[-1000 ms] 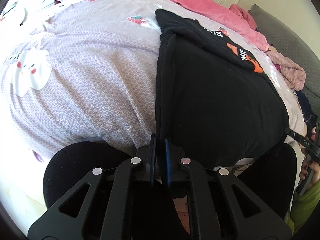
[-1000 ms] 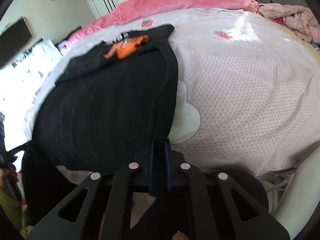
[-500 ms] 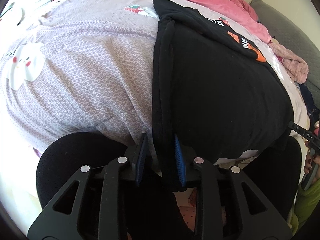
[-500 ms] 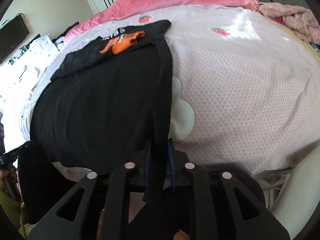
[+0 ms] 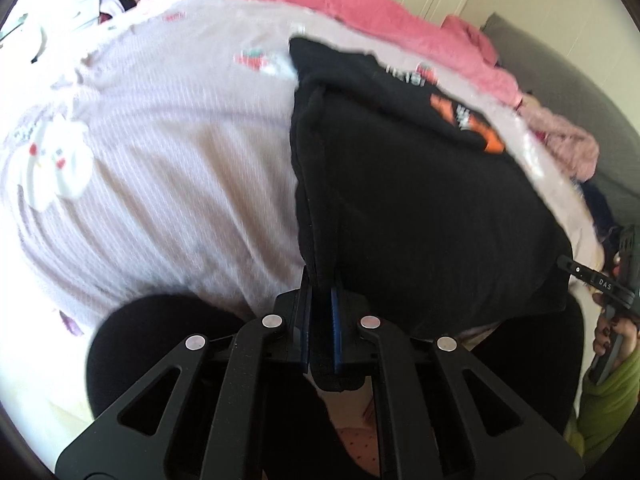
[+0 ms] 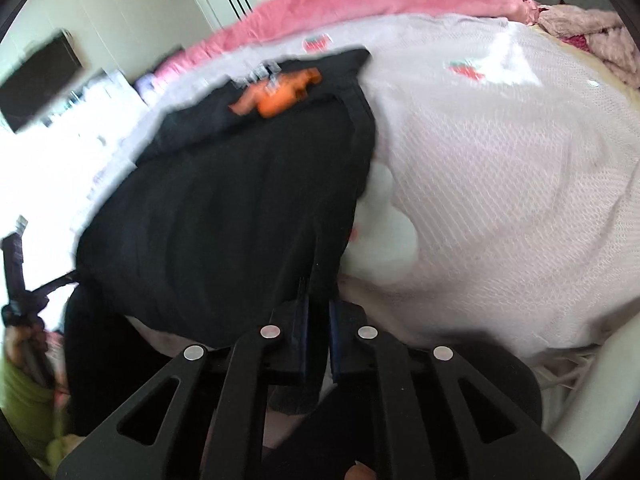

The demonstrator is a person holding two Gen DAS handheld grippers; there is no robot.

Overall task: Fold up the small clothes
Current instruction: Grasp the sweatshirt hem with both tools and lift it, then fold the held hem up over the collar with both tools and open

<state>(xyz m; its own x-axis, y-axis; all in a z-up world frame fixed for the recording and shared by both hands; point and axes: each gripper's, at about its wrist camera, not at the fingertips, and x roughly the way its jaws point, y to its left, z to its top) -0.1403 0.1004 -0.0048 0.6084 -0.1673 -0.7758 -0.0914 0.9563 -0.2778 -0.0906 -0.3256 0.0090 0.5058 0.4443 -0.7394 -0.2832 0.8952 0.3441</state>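
Observation:
A black T-shirt [image 5: 420, 208] with an orange print [image 5: 480, 120] lies flat on the lilac bed cover [image 5: 180, 160], its far part folded over. My left gripper [image 5: 320, 280] sits at the near left corner of the hem, its jaws closing, blue pads pressed on the black cloth. In the right wrist view the same T-shirt [image 6: 224, 216] shows its orange print [image 6: 276, 96] at the far end. My right gripper [image 6: 318, 300] is at the near right corner, jaws closing with the hem pinched between them. Both views are motion-blurred.
A pink duvet [image 5: 360, 4] is bunched along the far side of the bed. A fluffy pink garment [image 5: 568, 144] and a grey sofa [image 5: 580, 80] lie to the right. The lilac cover [image 6: 500, 160] spreads wide beside the shirt. A dark screen [image 6: 40, 76] hangs on the left wall.
Half a second ago both pairs of jaws stood apart around the shirt's near hem; now both are shut on it. The views have tipped up slightly and gone blurry.

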